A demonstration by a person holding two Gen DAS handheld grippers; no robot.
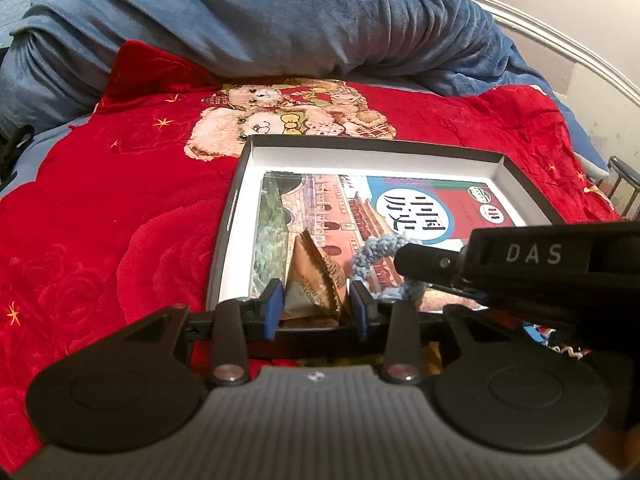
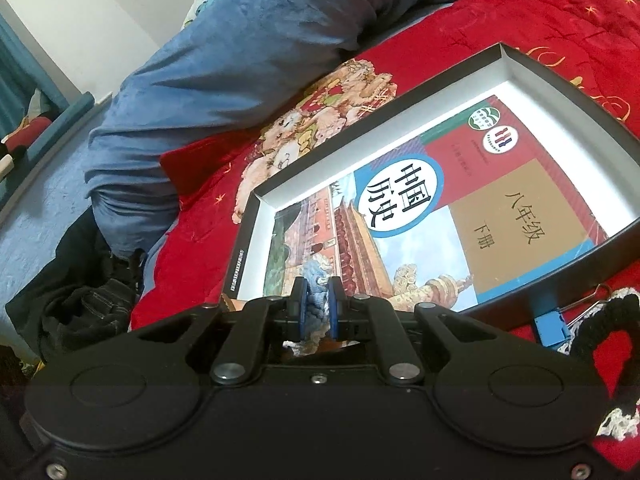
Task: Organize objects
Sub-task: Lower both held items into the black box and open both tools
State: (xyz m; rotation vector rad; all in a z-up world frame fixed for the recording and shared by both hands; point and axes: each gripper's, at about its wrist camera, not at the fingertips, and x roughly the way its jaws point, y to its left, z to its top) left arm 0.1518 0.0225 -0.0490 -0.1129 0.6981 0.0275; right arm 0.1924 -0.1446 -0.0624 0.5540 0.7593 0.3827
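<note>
the packet [image 1: 316, 280] sits between the left gripper's [image 1: 316, 306] parted pads, over the box's [image 1: 372, 152] near edge; from the left view it could tip out onto the red quilt [image 1: 100, 220]. the right view instead shows the right gripper [image 2: 318, 306] clamped on blue yarn [image 2: 318, 284] above the book [image 2: 460, 220], and a blue clip [image 2: 550, 326] outside the box

A bed fills most of both views, spread with a red quilt [image 1: 100, 208] printed with teddy bears and small gold stars. A rumpled blue plush blanket [image 1: 256, 20] is heaped along its far side. Behind it runs a curved white bed rail [image 1: 568, 44] against a pale wall [image 1: 600, 92] with some marks. In the right wrist view, a white wall [image 2: 72, 12] and a teal frame [image 2: 24, 64] stand at the left, and dark clothes [image 2: 76, 312] lie bunched on the light blue sheet [image 2: 40, 220].
</note>
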